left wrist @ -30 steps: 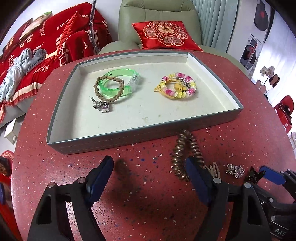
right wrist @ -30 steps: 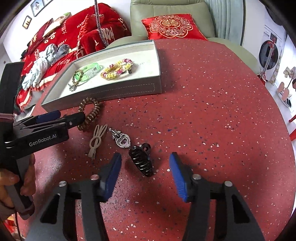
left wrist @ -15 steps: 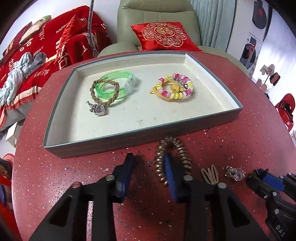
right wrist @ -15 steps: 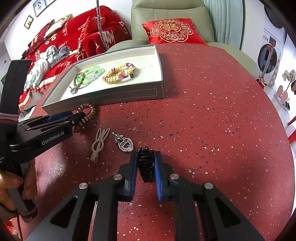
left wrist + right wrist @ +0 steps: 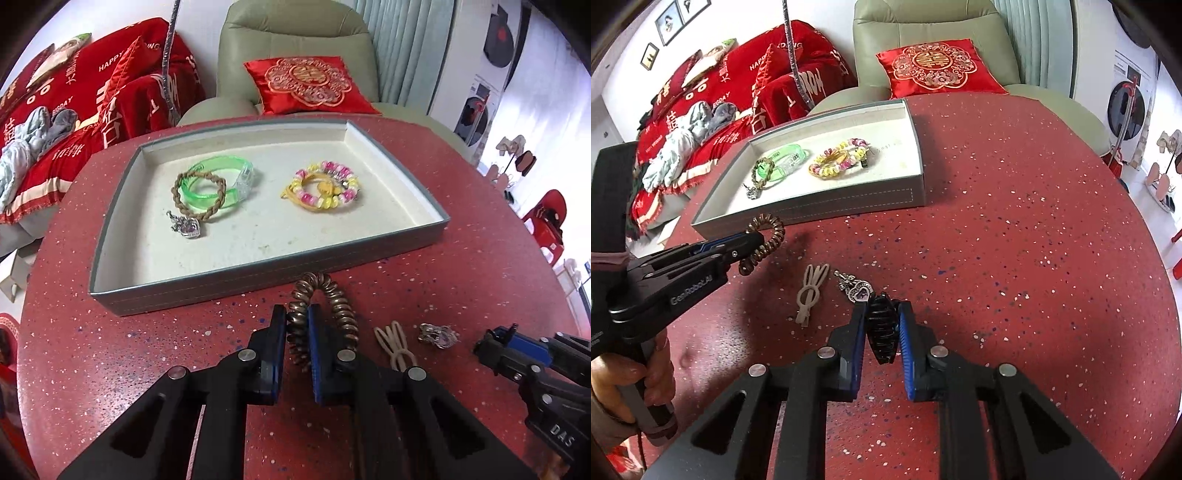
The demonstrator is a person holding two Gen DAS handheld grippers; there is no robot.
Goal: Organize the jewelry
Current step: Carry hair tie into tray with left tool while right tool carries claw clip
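bronze coil hair tie (image 5: 325,317) on red speckled table (image 5: 147,350), just in front of grey tray (image 5: 229,291); left gripper (image 5: 297,325) jaws closing on one side of coil, pads touching it. right gripper (image 5: 882,325) jaws narrow, clamped on black claw clip (image 5: 882,328). beige clip (image 5: 810,291) and heart charm (image 5: 858,291) lying between.

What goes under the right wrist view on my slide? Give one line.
Right claw clamps a black hair claw clip on the red table; left claw closing on a coiled hair tie.
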